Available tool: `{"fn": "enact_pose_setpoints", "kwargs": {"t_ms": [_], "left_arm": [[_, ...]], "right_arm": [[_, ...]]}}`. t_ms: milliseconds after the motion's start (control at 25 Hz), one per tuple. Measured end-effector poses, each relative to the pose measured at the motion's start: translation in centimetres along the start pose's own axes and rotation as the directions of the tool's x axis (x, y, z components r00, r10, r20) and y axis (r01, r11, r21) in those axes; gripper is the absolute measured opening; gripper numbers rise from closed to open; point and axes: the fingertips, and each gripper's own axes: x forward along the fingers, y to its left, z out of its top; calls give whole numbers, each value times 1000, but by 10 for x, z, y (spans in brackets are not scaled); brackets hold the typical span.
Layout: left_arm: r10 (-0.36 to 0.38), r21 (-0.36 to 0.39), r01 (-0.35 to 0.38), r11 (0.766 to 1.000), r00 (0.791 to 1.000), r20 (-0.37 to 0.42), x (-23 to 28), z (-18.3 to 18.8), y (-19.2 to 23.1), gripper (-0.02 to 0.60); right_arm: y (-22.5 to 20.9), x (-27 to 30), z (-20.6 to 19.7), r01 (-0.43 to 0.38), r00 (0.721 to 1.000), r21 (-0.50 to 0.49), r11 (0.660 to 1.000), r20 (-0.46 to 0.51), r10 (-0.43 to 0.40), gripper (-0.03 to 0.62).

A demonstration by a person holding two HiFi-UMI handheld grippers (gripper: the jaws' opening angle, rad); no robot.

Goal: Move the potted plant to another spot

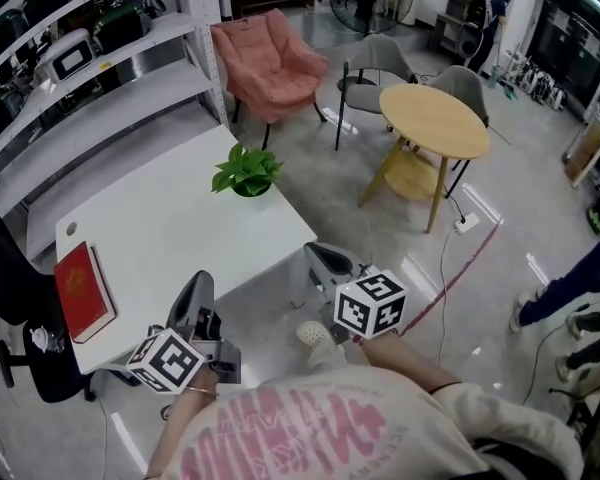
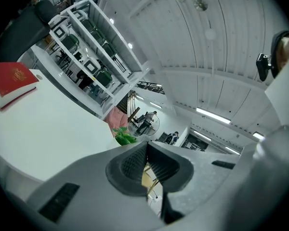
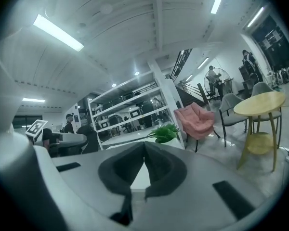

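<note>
Pink lettering on a pale shirt [image 1: 310,433] fills the bottom of the head view, on the shoulders of the person holding both tools. At the far left a red book [image 1: 83,290] lies flat by the near left edge of the white surface [image 1: 170,233]. Just right of it, the left gripper [image 1: 198,288] hangs at the near edge, pointing level across the top; its fingers [image 2: 130,165] are pressed together with nothing between them. The potted plant [image 1: 245,173] stands upright at the far right corner of the surface, well apart from both grippers. The right gripper [image 1: 316,252] hangs off the near right corner, over the floor, its fingers [image 3: 123,170] also together and empty. Beyond stand a pink armchair [image 1: 272,63] and, further right, a round wooden table [image 1: 435,120].
</note>
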Motion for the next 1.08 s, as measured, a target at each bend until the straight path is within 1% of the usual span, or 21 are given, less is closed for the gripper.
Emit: {"fn": "enact_pose_setpoints", "kwargs": {"t_ms": [120, 320, 720, 1080], "left_arm": [[0, -4, 0, 1000, 1000, -4, -4, -4, -2, 5], [11, -8, -12, 1000, 1000, -14, -11, -11, 0, 5], [55, 1, -55, 998, 998, -40, -20, -27, 20, 5], [41, 22, -39, 999, 996, -75, -19, -40, 20, 5]], "right_arm": [[2, -6, -3, 12, 1000, -17, 1000, -10, -13, 8], [0, -12, -9, 43, 999, -17, 999, -26, -43, 6], [1, -15, -25, 74, 996, -12, 997, -56, -74, 6], [0, -20, -34, 105, 992, -13, 994, -74, -106, 6]]}}
